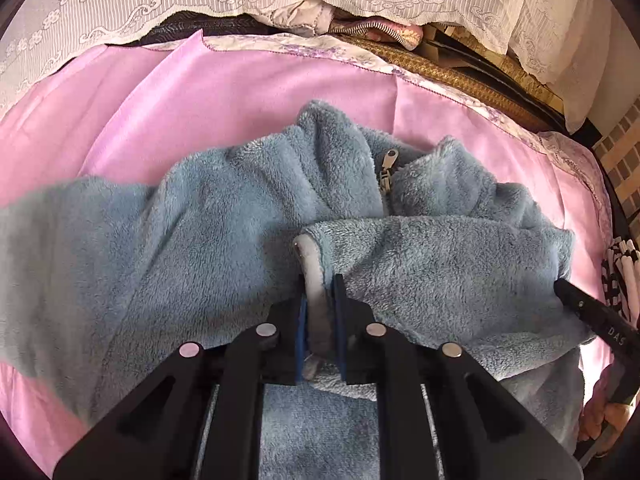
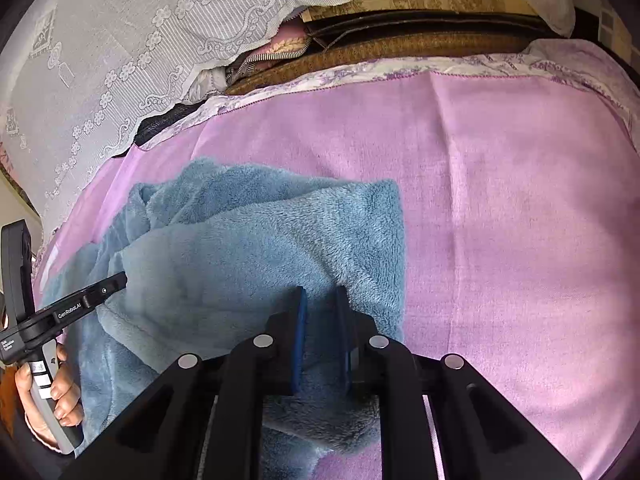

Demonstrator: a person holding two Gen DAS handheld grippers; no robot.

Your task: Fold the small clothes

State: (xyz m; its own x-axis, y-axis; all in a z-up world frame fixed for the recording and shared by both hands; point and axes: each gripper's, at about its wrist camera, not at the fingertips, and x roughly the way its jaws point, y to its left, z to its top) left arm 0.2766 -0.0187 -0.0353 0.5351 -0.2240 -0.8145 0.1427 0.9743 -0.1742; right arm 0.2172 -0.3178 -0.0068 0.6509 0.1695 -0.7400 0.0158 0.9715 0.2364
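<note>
A blue fleece jacket (image 1: 200,240) lies crumpled on a pink sheet (image 1: 240,92), with its zipper (image 1: 389,172) facing up near the collar. My left gripper (image 1: 320,280) is shut on a grey-edged cuff (image 1: 314,268) of a sleeve folded across the body. From the right wrist view, the jacket (image 2: 240,248) fills the lower left. My right gripper (image 2: 322,292) has its blue pads pinched on a fold of fleece near the jacket's right edge. The left gripper (image 2: 116,280) shows at the far left, held by a hand (image 2: 60,396).
White lace cloth (image 1: 120,0) hangs over the far side, and a woven brown mat (image 1: 440,68) and stacked bedding sit behind the sheet. A black-and-white striped item (image 1: 622,276) lies at the right edge. The pink sheet (image 2: 500,220) is bare to the jacket's right.
</note>
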